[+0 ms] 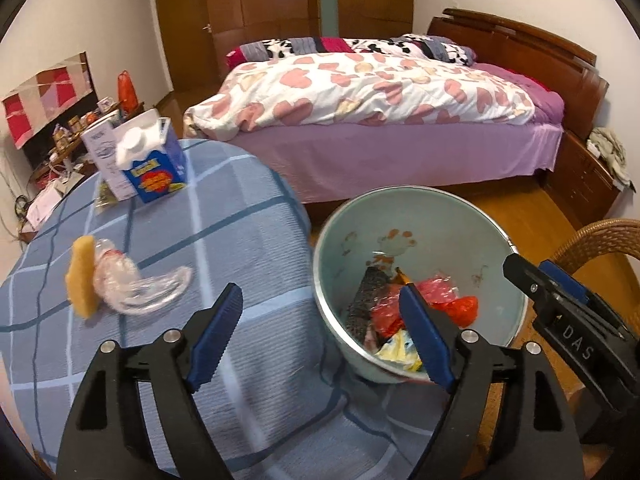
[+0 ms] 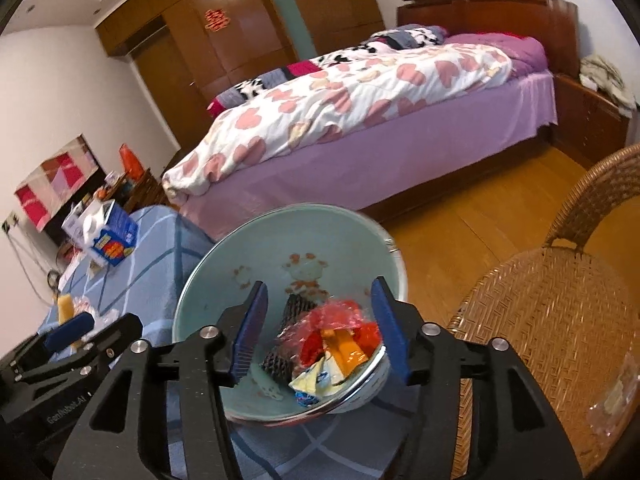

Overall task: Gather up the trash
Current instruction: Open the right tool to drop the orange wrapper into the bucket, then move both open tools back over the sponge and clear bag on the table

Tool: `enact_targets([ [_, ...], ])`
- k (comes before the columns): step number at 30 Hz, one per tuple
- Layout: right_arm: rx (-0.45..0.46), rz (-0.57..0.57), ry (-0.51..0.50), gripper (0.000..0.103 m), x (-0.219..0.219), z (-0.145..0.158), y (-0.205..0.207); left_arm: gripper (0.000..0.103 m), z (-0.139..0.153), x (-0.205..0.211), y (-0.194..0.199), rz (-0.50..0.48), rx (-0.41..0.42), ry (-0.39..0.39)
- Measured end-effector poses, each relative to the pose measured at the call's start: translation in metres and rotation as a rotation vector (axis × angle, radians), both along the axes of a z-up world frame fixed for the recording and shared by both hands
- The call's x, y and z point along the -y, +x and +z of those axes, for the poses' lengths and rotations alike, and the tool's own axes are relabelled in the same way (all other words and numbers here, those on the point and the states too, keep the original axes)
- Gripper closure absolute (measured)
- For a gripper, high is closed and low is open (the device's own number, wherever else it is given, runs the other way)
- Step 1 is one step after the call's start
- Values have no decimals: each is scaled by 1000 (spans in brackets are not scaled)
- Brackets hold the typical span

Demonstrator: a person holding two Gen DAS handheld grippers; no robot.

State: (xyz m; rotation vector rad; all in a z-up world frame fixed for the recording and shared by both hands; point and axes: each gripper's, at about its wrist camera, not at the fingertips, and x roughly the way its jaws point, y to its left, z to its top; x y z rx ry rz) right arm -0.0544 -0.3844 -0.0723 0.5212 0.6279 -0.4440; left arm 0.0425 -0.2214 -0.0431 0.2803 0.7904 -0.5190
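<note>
A pale green basin [image 1: 416, 220] stands at the right edge of the table with the blue checked cloth [image 1: 224, 220]; it holds several wrappers [image 1: 440, 300]. It also shows in the right wrist view [image 2: 224, 280] with the wrappers [image 2: 336, 340]. A yellow sponge [image 1: 82, 276] and a crumpled clear plastic wrap [image 1: 136, 284] lie on the cloth at the left. My left gripper [image 1: 320, 340] is open and empty, over the table edge beside the basin. My right gripper [image 2: 320, 332] is open and empty, just above the basin's near rim.
A blue carton [image 1: 154, 160] and a white box [image 1: 102, 152] stand at the table's far side. A bed [image 1: 360, 100] lies beyond. A wicker chair [image 2: 560, 320] stands right of the basin, with a clear bag [image 2: 612, 400] on its seat. Wooden floor lies between.
</note>
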Motion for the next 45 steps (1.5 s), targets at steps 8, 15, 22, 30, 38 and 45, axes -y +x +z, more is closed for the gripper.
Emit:
enact_targets([
  [8,0,57,-50,31,-31,10,5,17,5,-44,0,77,18,3],
  [15,3,158,-80,28,-69,19,20,16,6,-92,3,150,34,8],
  [22,-3,254,-96,28,-106,24,44,16,-1,-146,16,231,24,18],
  [30,-13,343,-94,28,-140,22,69,16,-6,-190,37,328,9,8],
  [38,-14,432,-113,29,-170,21,97,17,-11,-213,57,367,3,-4],
  [45,-25,476,-112,29,-185,16,121,21,-20,-227,83,375,-23,-18],
])
